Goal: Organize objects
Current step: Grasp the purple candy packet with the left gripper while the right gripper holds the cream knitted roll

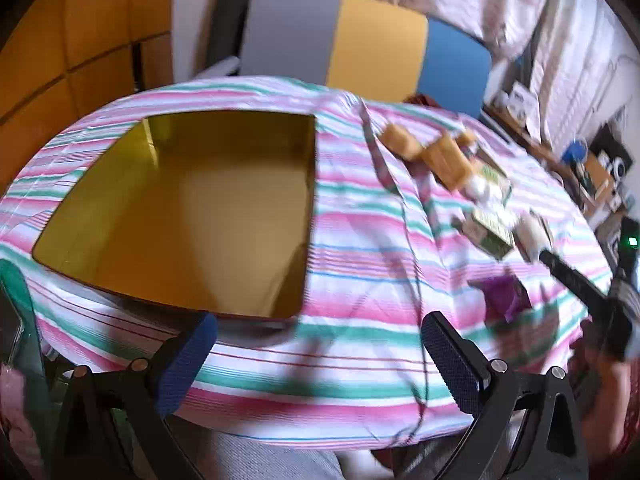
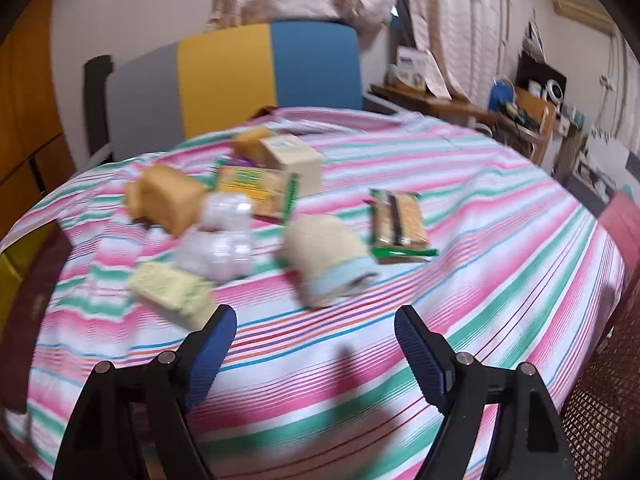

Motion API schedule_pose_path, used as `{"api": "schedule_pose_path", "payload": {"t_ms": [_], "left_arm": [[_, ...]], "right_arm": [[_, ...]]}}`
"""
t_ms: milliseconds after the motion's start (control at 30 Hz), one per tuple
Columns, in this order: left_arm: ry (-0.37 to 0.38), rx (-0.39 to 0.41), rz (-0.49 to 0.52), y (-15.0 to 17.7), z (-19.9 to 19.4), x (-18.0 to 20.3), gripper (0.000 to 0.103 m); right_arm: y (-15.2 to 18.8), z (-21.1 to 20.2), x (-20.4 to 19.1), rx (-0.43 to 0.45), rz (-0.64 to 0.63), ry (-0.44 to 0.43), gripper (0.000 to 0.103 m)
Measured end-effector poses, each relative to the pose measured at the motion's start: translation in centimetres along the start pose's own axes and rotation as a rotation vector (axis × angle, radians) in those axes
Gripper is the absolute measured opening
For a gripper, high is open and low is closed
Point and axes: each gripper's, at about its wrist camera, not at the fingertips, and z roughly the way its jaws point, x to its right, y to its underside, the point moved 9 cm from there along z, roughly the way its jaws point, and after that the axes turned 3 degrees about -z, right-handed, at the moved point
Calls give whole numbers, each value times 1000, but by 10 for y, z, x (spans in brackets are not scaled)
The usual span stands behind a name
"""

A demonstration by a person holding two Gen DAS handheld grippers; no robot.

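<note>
Both views are blurred by motion. The left gripper (image 1: 316, 354) is seen wide open and empty above the striped cloth (image 1: 360, 280), the gold tin (image 1: 192, 216) lying left of centre. The right gripper (image 2: 314, 344) is likewise spread wide, holding nothing. The pile (image 2: 224, 208) of packets sits smeared upper left; the wafer pack (image 2: 400, 220) lies apart at centre. The sock (image 2: 328, 256) is hard to make out.
</note>
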Motion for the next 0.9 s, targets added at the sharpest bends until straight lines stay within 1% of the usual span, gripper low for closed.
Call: {"api": "schedule_pose_path", "payload": {"t_ms": [67, 100, 167, 267, 300, 333, 367, 467, 500, 533, 633, 767, 867, 900], "left_arm": [[19, 0, 37, 1, 0, 15, 103], [21, 11, 64, 0, -1, 23, 103], [35, 21, 102, 0, 1, 37, 103], [52, 5, 137, 0, 6, 52, 103], [60, -5, 143, 0, 9, 56, 103], [73, -14, 144, 0, 11, 59, 103], [85, -24, 140, 1, 14, 61, 103], [120, -48, 116, 2, 23, 66, 103], [133, -53, 109, 2, 26, 69, 103], [138, -58, 109, 1, 29, 72, 103], [135, -72, 134, 0, 38, 83, 103], [163, -111, 166, 0, 51, 110, 103], [208, -151, 171, 0, 61, 134, 103], [242, -178, 157, 2, 66, 144, 103]], "right_arm": [[-5, 8, 10, 8, 15, -14, 82], [-10, 13, 12, 20, 14, -37, 82], [-18, 20, 9, 29, -10, -65, 82], [-30, 37, -2, 36, -90, -80, 74], [-32, 42, -3, 31, -108, -80, 69], [-33, 50, -3, 22, -119, -70, 67], [-32, 57, -2, 7, -128, -57, 67], [-26, 66, -5, -11, -116, -126, 67], [-23, 68, -7, -23, -118, -130, 63], [-21, 71, -7, -33, -121, -131, 57], [-17, 72, -9, -36, -109, -150, 55], [-17, 72, -5, -24, -68, -189, 55], [-15, 70, -6, -17, -68, -182, 55], [-15, 70, -7, -16, -76, -173, 55]]}}
